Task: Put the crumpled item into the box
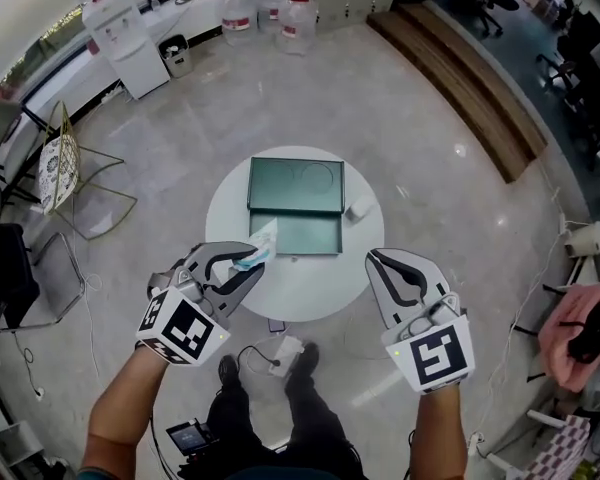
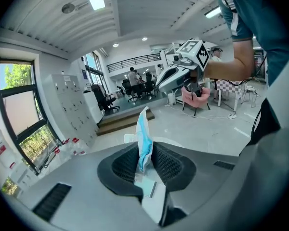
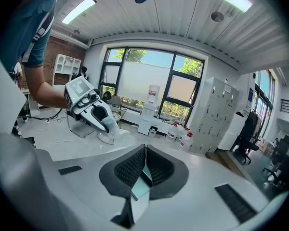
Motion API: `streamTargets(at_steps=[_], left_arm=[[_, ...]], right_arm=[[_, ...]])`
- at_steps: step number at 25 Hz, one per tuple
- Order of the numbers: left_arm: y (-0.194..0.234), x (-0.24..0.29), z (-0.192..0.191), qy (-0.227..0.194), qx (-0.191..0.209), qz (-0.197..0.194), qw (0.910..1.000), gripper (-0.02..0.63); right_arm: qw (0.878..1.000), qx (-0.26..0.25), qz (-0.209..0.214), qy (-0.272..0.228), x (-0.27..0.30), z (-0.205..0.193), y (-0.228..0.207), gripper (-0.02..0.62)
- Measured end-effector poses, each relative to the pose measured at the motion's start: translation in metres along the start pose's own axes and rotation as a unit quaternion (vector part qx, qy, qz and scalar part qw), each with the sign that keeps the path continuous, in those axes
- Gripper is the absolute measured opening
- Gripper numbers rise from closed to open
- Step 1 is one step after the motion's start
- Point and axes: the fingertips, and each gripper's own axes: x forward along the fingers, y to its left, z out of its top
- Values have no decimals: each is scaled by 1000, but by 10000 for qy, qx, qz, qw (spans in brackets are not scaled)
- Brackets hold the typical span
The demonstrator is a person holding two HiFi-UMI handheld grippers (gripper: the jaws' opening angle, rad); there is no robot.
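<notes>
near side of the box [image 1: 295, 193]: both grippers hang over the front edge of the round table [image 1: 230, 218]; the box is green, sits mid-table and looks open
left gripper [image 1: 252, 263]: clamped on the crumpled item [image 1: 261, 245], a white-and-blue wad pinched between the pads
item's long axis: pokes out past the jaw tips, aimed pretty much at the box's near-left corner
right gripper [image 1: 376, 259]: jaws pressed together, nothing in them, off the box's near-right corner
closer to the box: left, and it's the one with the goods
next, I'd guess: forward over the box's open part, then let go
can't tell: how high the item is above the box
</notes>
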Motion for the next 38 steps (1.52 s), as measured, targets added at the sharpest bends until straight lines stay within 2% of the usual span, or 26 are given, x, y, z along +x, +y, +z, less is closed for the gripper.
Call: streamTargets(at_steps=[15,24,32,38], left_arm=[[-7,116,-105,739,-401,-202,9963,92],[3,161,-158,1050,-632,-140,9924,94],[9,178,-165,1045,-803,-153,9912,117],[16,170,-140,892,-701,-160,9934,121]], right_arm=[[9987,277,268,322,59,-103,-9,38],[9973,428,378,467,85,-143,-8,38],[9967,551,349,490,92,-150,-10,39],[9970,574,267,447,87,-139,-15,38]])
